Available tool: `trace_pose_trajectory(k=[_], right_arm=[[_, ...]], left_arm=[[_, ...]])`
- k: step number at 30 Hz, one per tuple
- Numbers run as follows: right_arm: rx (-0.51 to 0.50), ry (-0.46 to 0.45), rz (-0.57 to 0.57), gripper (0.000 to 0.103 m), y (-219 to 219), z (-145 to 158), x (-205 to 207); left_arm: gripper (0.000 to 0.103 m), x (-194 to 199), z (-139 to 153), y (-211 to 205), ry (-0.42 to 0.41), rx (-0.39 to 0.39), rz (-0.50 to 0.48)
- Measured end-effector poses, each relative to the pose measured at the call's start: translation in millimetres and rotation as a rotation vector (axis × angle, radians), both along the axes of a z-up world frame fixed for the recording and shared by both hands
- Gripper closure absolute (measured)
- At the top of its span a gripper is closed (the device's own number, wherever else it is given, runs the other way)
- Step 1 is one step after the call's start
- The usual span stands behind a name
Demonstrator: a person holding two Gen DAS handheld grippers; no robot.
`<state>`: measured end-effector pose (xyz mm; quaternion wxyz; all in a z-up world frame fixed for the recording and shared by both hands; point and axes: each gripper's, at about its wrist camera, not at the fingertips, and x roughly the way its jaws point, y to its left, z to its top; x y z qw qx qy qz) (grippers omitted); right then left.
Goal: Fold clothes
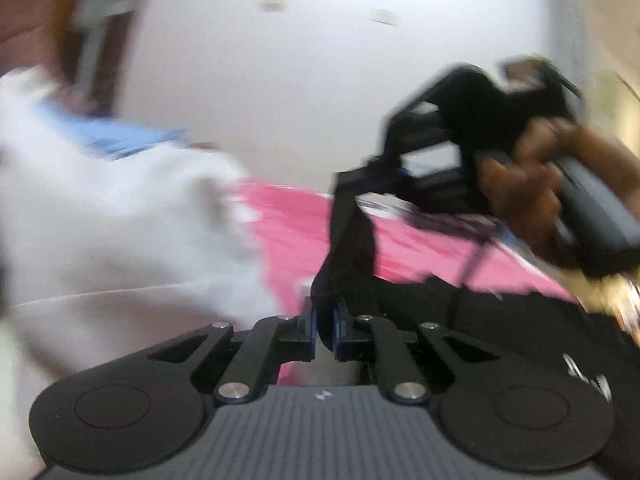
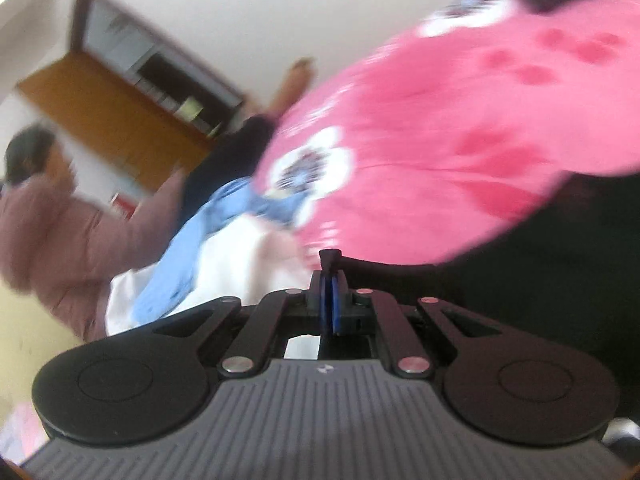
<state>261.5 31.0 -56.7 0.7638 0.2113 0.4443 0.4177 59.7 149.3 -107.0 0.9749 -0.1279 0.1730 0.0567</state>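
Black fabric is pinched in both grippers at once: the left gripper [image 1: 325, 326] has its blue pads clamped on a bunched strip of the black garment [image 1: 500, 320], and the right gripper [image 2: 329, 304] has its pads squeezed tight on a small nub of the same dark cloth [image 2: 560, 248]. That garment hangs and drapes between the two tools, its lower part trailing over the pink flowered bedspread [image 2: 460, 128]. Both views are smeared with motion blur, so how far any fold has got I cannot tell. Off toward the bedspread's far edge sits a heap of white cloth [image 1: 120, 220] with a blue piece [image 2: 192, 248] on it. My read: this cloth is light, limp and stretchy, so it sags anywhere unsupported. Corners or hems give the surest hold.
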Motion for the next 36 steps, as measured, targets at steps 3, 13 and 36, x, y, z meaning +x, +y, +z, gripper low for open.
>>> trace_pose_trajectory(k=[3,13,36], right_arm=[[-0.013,-0.027,0.077,0.101,45,2,-1],[-0.114,-0.079,0.234,0.097,128,-18,-16],[-0.388,-0.169,0.133,0.08,27,-6,28]], left_arm=[[0.095,-1,-6,27,0.035,-0.105,0.127],[0.094,-9,-23,44,0.117,-0.229,0.217],[0.076,-37,-9,34,0.107,-0.142,0.281]])
